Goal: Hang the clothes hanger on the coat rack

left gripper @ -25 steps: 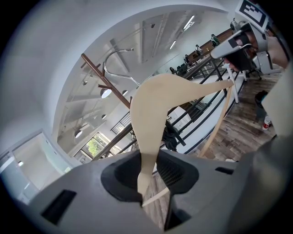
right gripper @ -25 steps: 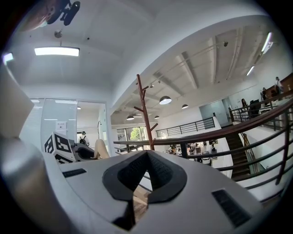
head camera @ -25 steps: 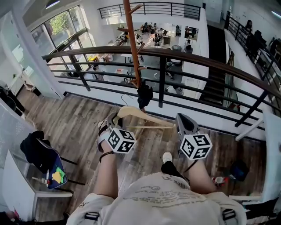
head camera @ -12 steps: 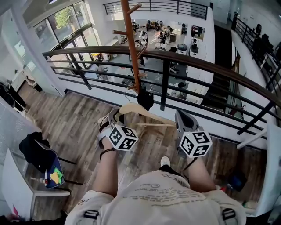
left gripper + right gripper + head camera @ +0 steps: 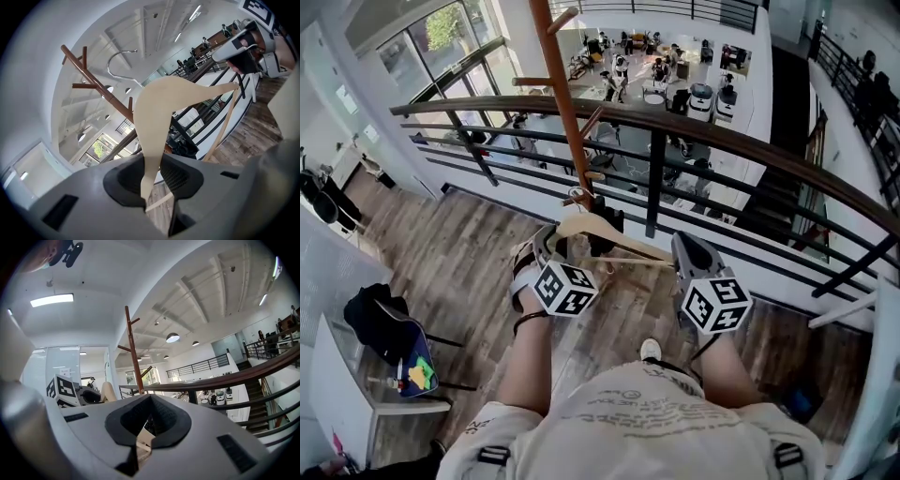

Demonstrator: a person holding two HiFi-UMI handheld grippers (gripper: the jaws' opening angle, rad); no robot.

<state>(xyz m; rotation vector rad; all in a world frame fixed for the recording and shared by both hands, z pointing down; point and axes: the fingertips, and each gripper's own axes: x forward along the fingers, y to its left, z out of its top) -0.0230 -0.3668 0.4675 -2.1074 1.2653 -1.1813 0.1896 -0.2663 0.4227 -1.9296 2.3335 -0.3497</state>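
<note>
A pale wooden clothes hanger (image 5: 602,232) with a metal hook (image 5: 123,63) is carried between both grippers, roughly level, in front of the person. My left gripper (image 5: 551,247) is shut on its left end; in the left gripper view that arm (image 5: 159,112) rises out of the jaws. My right gripper (image 5: 676,257) is shut on the right end, whose tip (image 5: 143,439) shows between the pads. The brown wooden coat rack (image 5: 560,105) with angled pegs stands just beyond the hanger, by the railing. The hook sits close to the pole, below its pegs.
A dark curved railing (image 5: 741,142) with horizontal bars runs right behind the coat rack, with an open atrium below it. A chair draped with dark clothes (image 5: 386,336) and a white table (image 5: 337,398) stand at the left. The floor is wood planks (image 5: 459,272).
Both grippers and the hanger have moved forward toward the coat rack. The pole and railing now look closer, and the hook is nearly at the pole. Both grips are unchanged.
</note>
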